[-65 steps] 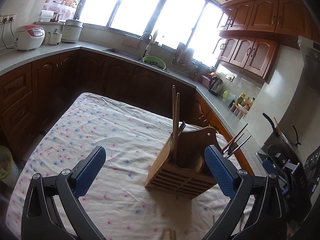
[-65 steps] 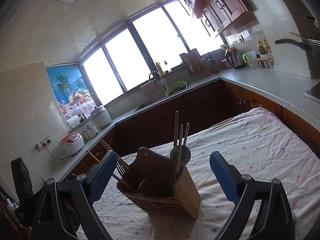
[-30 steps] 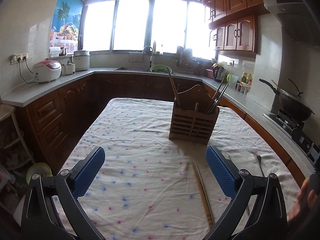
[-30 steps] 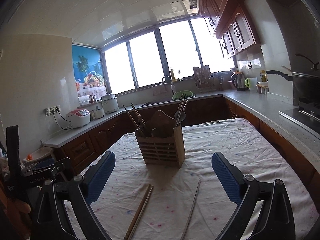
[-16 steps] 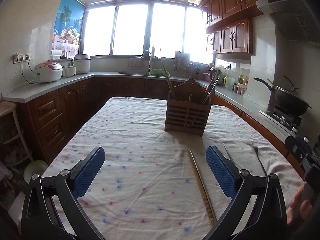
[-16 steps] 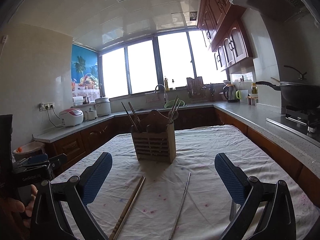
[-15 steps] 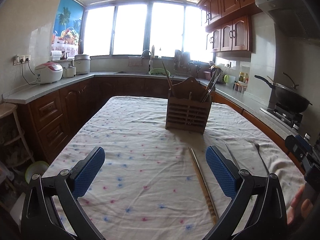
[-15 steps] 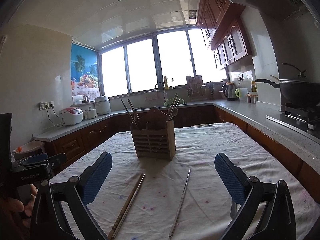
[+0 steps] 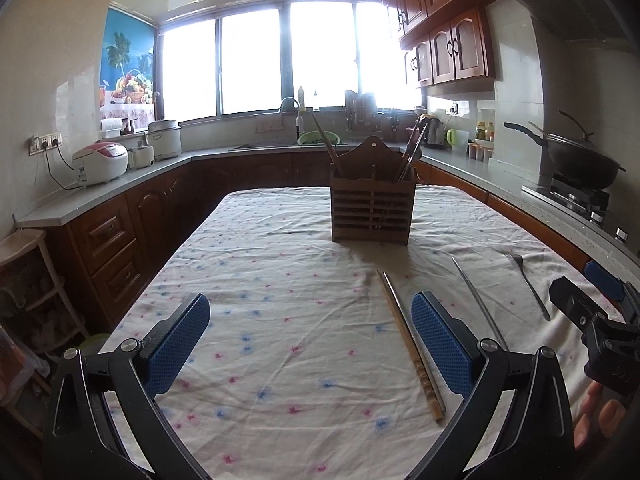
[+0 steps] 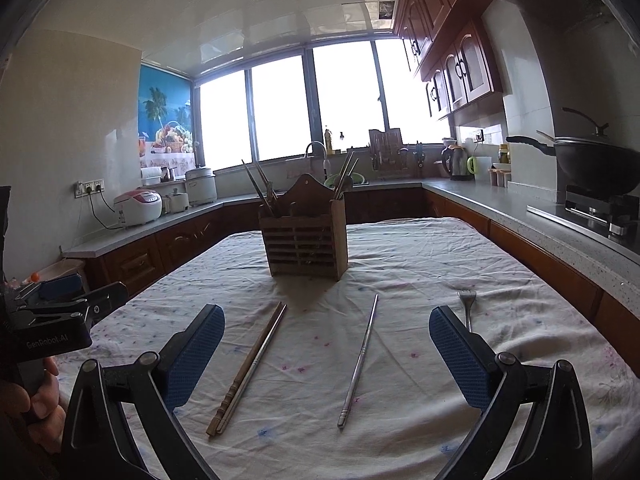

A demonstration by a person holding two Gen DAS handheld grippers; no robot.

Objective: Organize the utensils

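A wooden slatted utensil holder (image 9: 371,210) (image 10: 305,241) stands upright on the floral tablecloth (image 9: 280,280), with chopsticks and utensils in it. A wooden chopstick and a metal chopstick lie side by side (image 9: 408,336) (image 10: 250,364). A single metal chopstick (image 9: 478,300) (image 10: 360,356) lies to their right. A metal fork (image 9: 528,284) (image 10: 467,308) lies further right. My left gripper (image 9: 310,344) is open and empty over the near table. My right gripper (image 10: 327,356) is open and empty above the loose chopsticks; it also shows at the right edge of the left wrist view (image 9: 600,312).
Grey counters (image 9: 100,196) with wooden cabinets run around the table. Rice cookers (image 9: 102,162) stand at the left, a sink (image 9: 296,128) at the back, a wok on the stove (image 9: 580,160) at the right. A stool (image 9: 24,248) stands at far left.
Both grippers have pulled back from the holder toward the near end of the table and levelled out. The holder looks smaller; the loose chopsticks and fork have come into view.
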